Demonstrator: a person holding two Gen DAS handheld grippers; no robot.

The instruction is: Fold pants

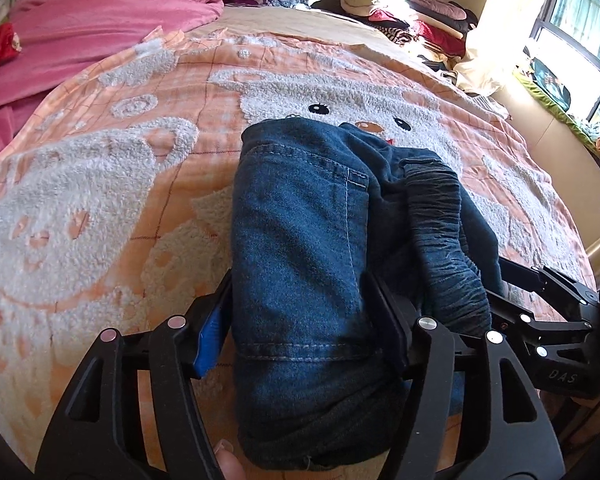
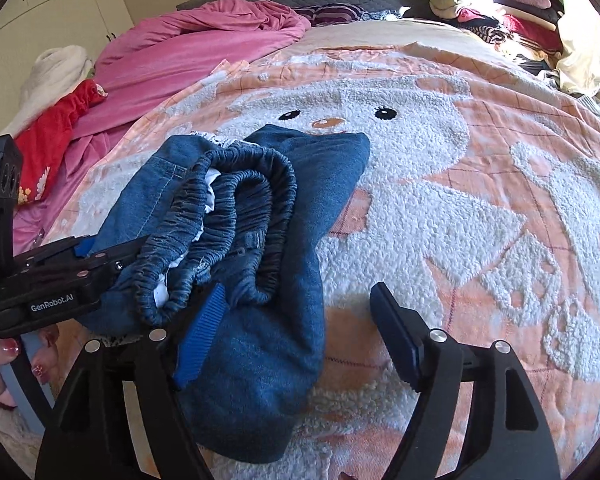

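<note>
Small blue denim pants (image 1: 300, 248) lie bunched and partly folded on the peach bear blanket (image 1: 100, 184). My left gripper (image 1: 300, 320) is shut on a thick fold of the pants, its fingers pressing both sides. In the right wrist view the pants (image 2: 252, 240) show their gathered elastic waistband (image 2: 236, 208) on top. My right gripper (image 2: 296, 332) is open, its left finger (image 2: 200, 336) on the denim and its right finger (image 2: 396, 336) over the blanket. The left gripper (image 2: 60, 272) reaches into the pants from the left.
A pink duvet (image 2: 204, 44) and a red garment (image 2: 56, 136) lie at the far left of the bed. A stack of folded clothes (image 2: 492, 12) sits at the far right by the window (image 1: 580, 40). White cupboards (image 2: 60, 4) stand behind.
</note>
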